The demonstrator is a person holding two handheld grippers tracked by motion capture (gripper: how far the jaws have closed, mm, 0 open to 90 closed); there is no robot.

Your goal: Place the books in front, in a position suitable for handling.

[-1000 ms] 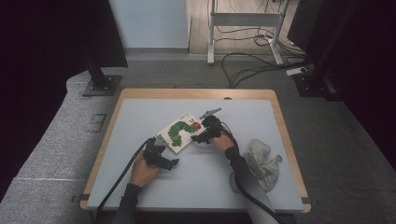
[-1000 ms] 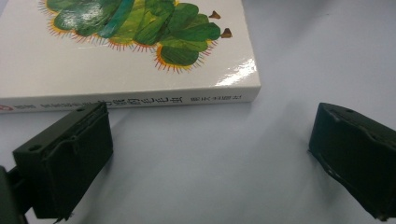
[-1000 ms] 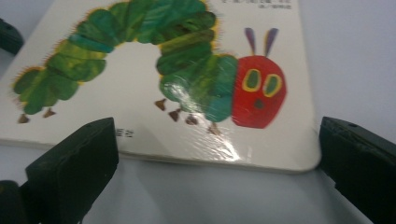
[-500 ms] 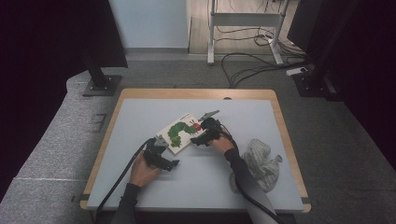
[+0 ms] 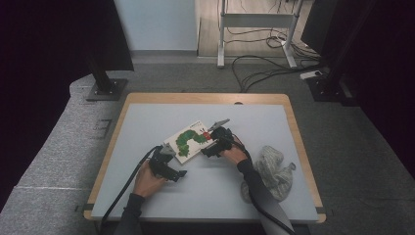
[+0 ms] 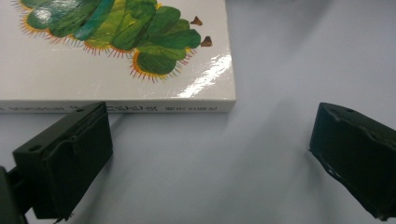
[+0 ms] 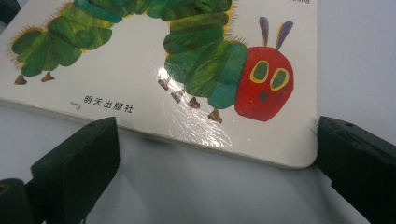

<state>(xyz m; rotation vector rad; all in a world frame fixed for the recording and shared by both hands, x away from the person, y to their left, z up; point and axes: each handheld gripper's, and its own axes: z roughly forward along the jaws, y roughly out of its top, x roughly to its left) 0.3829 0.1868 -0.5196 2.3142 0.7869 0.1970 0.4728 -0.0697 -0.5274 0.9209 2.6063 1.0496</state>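
I see the book [image 7: 154,70] flat on the table [image 5: 147,122], just beyond both grippers' spread jaws. The right gripper [image 7: 219,158] seems almost touching its corner; the left gripper [image 6: 210,154] grasps nothing.

I saw a crumpled grey cloth [image 5: 273,169] near the table's [image 5: 147,117] right edge, a black stand base [image 5: 105,89] on the carpet beyond its far left corner, loose cables [image 5: 266,66] under a white desk frame [image 5: 254,22] further back.

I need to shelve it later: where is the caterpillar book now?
The caterpillar book lies flat mid-table in the high view, between the left gripper and right gripper.
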